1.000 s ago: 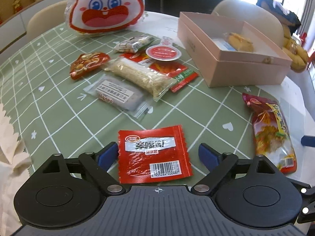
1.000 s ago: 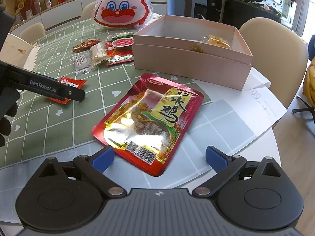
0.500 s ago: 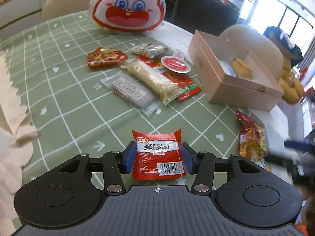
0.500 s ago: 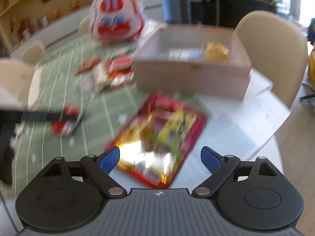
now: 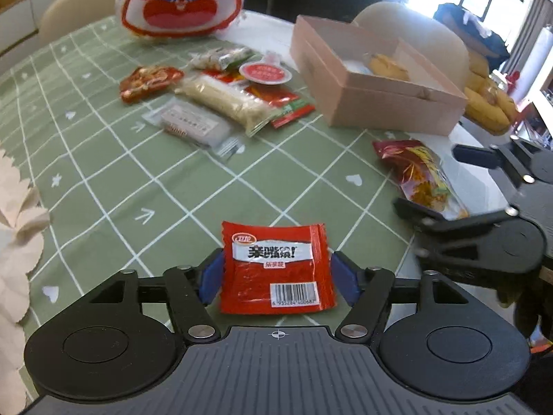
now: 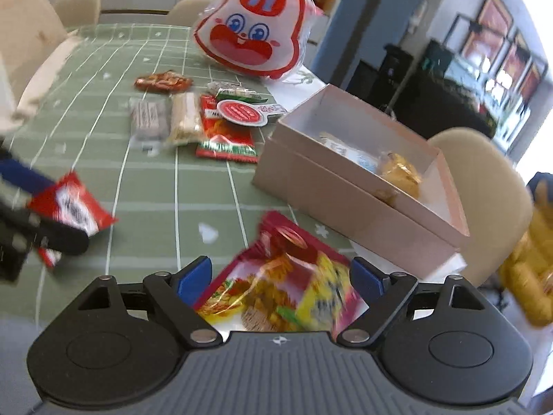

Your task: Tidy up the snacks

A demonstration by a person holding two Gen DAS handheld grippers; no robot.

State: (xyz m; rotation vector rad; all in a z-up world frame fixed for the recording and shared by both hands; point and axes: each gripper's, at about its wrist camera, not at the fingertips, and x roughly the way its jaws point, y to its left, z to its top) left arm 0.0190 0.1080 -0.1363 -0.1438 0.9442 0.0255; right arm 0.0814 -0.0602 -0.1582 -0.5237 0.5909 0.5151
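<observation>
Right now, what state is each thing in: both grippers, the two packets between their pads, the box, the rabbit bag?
left gripper, jaws opening, pads against the red sachet.
red sachet, sealed, between the left gripper's pads.
right gripper, jaws closing, not yet gripping.
yellow-red pouch, sealed, between its pads.
pink box, open, few snacks inside.
rabbit bag, upright.
</observation>
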